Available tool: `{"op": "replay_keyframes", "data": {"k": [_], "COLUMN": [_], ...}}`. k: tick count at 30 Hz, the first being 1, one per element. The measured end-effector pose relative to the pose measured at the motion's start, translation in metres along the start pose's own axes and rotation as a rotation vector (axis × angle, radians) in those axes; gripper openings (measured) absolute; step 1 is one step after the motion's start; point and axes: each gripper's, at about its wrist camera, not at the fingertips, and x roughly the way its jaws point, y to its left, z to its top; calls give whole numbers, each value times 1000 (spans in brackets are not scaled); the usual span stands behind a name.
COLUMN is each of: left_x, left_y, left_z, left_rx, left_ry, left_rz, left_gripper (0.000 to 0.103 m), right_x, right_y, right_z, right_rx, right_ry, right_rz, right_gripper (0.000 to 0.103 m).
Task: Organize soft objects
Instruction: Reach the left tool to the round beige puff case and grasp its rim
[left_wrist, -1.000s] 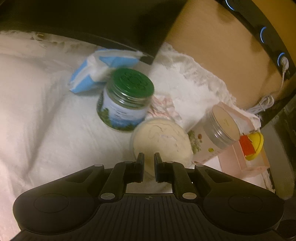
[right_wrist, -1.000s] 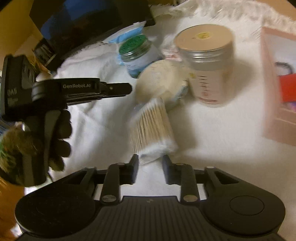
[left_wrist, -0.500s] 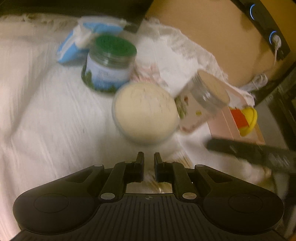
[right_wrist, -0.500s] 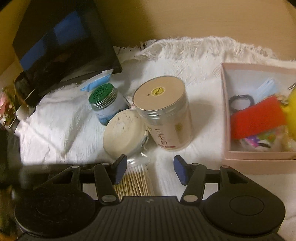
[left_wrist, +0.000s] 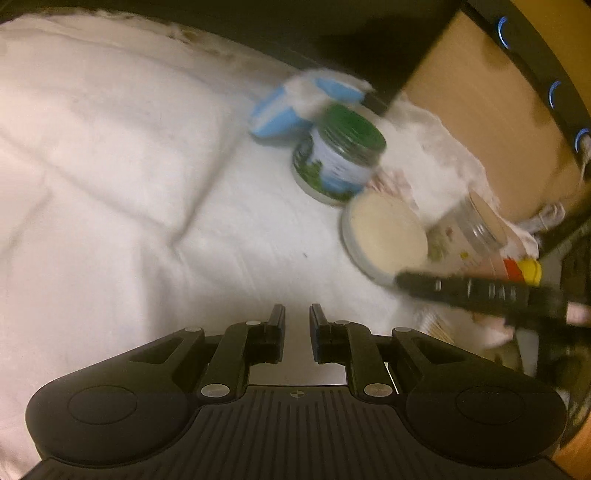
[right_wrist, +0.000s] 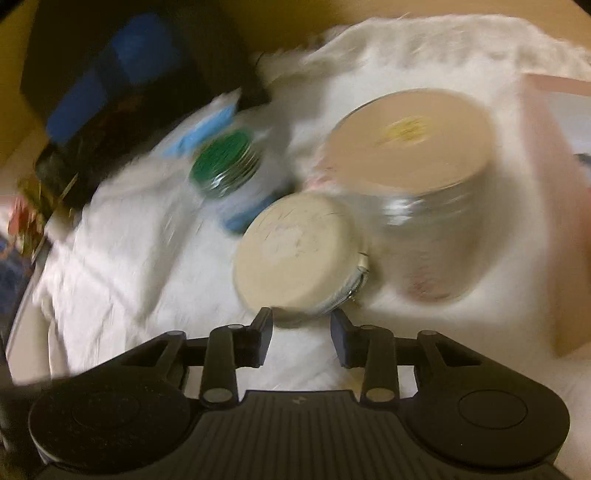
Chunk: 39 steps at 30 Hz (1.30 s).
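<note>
Right wrist view: right gripper (right_wrist: 301, 325) angled down over white cloth (right_wrist: 122, 266), jaws closing, empty, near cream tin (right_wrist: 295, 254).

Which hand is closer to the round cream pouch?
Right. The right gripper sits just before the pouch, jaws closing with nothing between them. The left gripper is over bare cloth, jaws opening slightly.

Your right-wrist view is smeared throughout: the label on the large tan-lidded jar (right_wrist: 413, 147) cannot be read, and the green-lidded jar (right_wrist: 225, 162) is a streak. The pink box (right_wrist: 554, 206) is cut off by the right edge, contents indistinct. In your left-wrist view, the right gripper (left_wrist: 402, 282) is blurred and covers part of the cream round tin (left_wrist: 384, 236); its lettering is illegible.
</note>
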Motion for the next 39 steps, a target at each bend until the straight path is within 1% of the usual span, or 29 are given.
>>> {"op": "replay_keyframes", "data": {"k": [1, 2, 3, 5, 7, 9, 10, 11, 13, 14, 15, 17, 19, 20, 21, 22, 24, 27, 29, 30, 32, 33, 35, 36, 37, 38, 39], "left_x": [-2, -3, -5, -7, -7, -3, -1, 2, 6, 8, 9, 10, 9, 8, 7, 7, 5, 4, 4, 3, -1, -4, -6, -5, -2, 2, 6], "left_y": [1, -1, -3, -7, -9, -11, -11, -10, -8, -7, -6, -3, -1, 0, 0, -1, -3, -3, -6, -8, -14, -21, -36, -48, -58, -68, -77], "left_z": [3, 7, 11, 18, 22, 23, 21, 20, 17, 15, 14, 12, 13, 13, 14, 16, 18, 22, 22, 23, 23, 22, 21, 19, 17, 14, 11], "left_rx": [2, 7, 15, 35, 47, 48, 45, 44, 43, 46, 50, 51, 50, 50, 52, 60, 84, 86, 94, 100, 115, 140, 209, 261, 305, 346, 385], "left_ry": [-9, -18, -28, -45, -59, -63, -58, -48, -33, -27, -23, -18, -22, -25, -27, -28, -37, -35, -37, -40, -58, -73, -91, -90, -81, -73, -66], "left_rz": [0, -1, -6, -14, -12, -3, -3, -9, -17, -18, -20, -22, -24, -20, -8, 9, 44, 48, 53, 56, 56, 55, 54, 48, 45, 46, 52], "left_gripper": [16, 16, 16, 16, 16, 16, 16, 16, 16, 16, 16, 16, 16, 16, 16, 16, 16, 16, 16, 16, 16, 16, 16, 16, 16, 16, 16], "right_x": [1, 1, -1, -10, -23, -29, -27, -20, 2, 16, 31, 59, 77, 85, 87, 86, 79, 68, 58, 48, 24, 9, -16, -31, -43, -49, -54], "right_y": [7, 12, 18, 32, 46, 62, 73, 85, 106, 112, 115, 115, 106, 100, 94, 88, 85, 86, 87, 88, 86, 83, 77, 70, 63, 56, 48], "right_z": [-4, -7, -9, -11, -9, -1, 4, 9, 21, 29, 38, 61, 77, 83, 87, 87, 82, 68, 60, 55, 46, 41, 32, 23, 13, 6, -1], "right_rx": [-33, -55, -82, -171, -267, -363, -422, -495, -647, -706, -740, -749, -716, -680, -634, -592, -546, -507, -492, -489, -493, -494, -488, -478, -462, -445, -432], "right_ry": [15, 25, 33, 33, -11, -72, -99, -115, -118, -97, -63, 21, 103, 144, 175, 191, 217, 242, 228, 202, 119, 74, -9, -49, -76, -88, -88], "right_rz": [15, 25, 30, 10, -39, -134, -196, -276, -457, -517, -558, -619, -645, -633, -599, -559, -475, -363, -305, -285, -266, -263, -271, -276, -281, -287, -294], "right_gripper": [29, 26, 26, 27, 27, 27, 27, 26, 13, 12, 11, 11, 11, 11, 10, 9, 9, 9, 9, 9, 10, 13, 29, 46, 58, 61, 61]}}
